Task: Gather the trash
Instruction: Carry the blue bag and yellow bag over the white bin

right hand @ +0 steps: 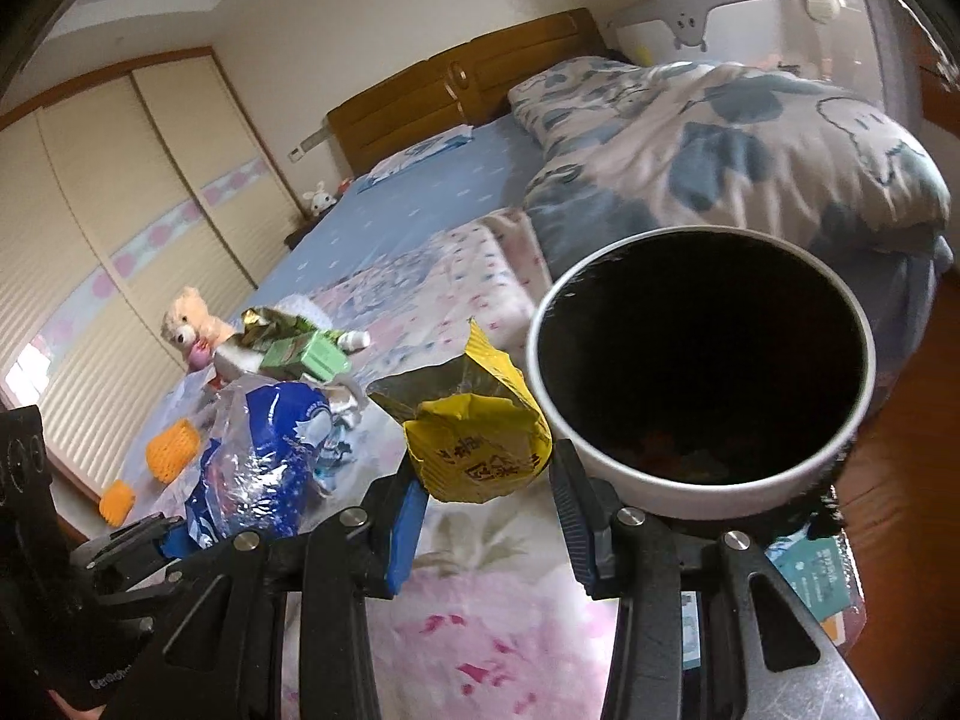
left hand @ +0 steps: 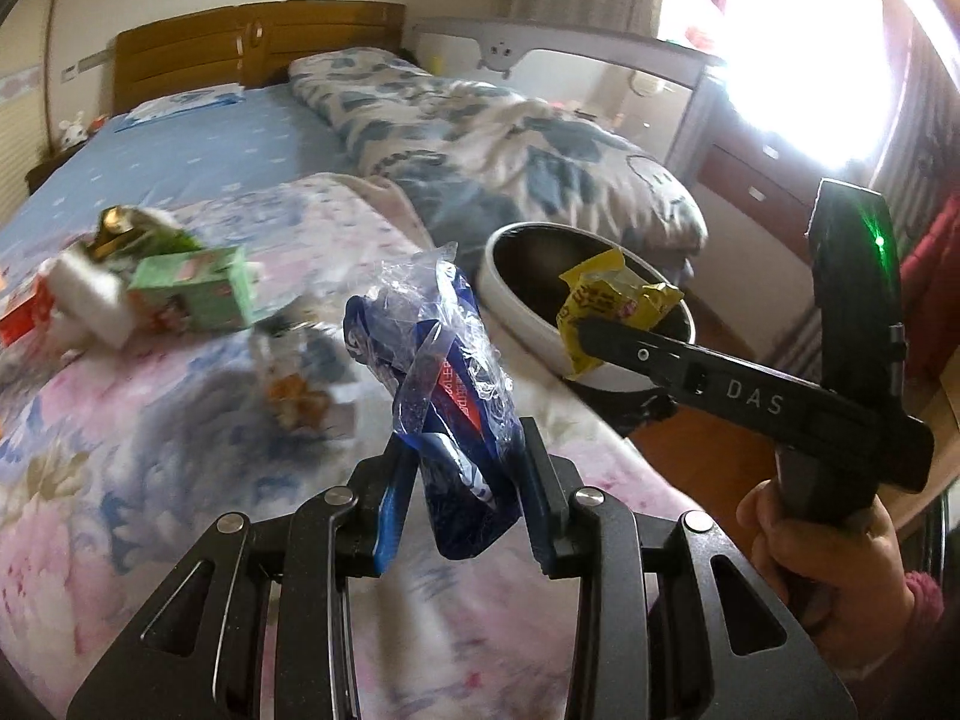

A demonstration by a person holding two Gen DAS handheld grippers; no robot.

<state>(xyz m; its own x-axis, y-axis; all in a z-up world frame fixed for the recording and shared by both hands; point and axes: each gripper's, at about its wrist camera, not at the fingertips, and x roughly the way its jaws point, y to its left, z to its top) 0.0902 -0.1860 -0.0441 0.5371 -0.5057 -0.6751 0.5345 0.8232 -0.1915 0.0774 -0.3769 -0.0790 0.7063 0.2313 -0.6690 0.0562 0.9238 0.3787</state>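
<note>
My left gripper (left hand: 465,480) is shut on a crumpled blue and clear plastic bag (left hand: 444,360), held above the bed; the bag also shows in the right wrist view (right hand: 264,456). My right gripper (right hand: 486,498) holds a yellow snack wrapper (right hand: 480,438) with its jaws fairly wide around it, next to the rim of a white trash bin (right hand: 690,480) with a black liner. In the left wrist view the right gripper (left hand: 591,330) holds the yellow wrapper (left hand: 606,306) over the bin (left hand: 516,282).
More trash lies on the floral blanket (left hand: 150,450): a green carton (left hand: 198,294), white tissue (left hand: 90,294), a red box (left hand: 24,318), orange foam nets (right hand: 171,450). A folded quilt (left hand: 510,144) lies beyond the bin. A teddy bear (right hand: 192,324) sits by the wardrobe.
</note>
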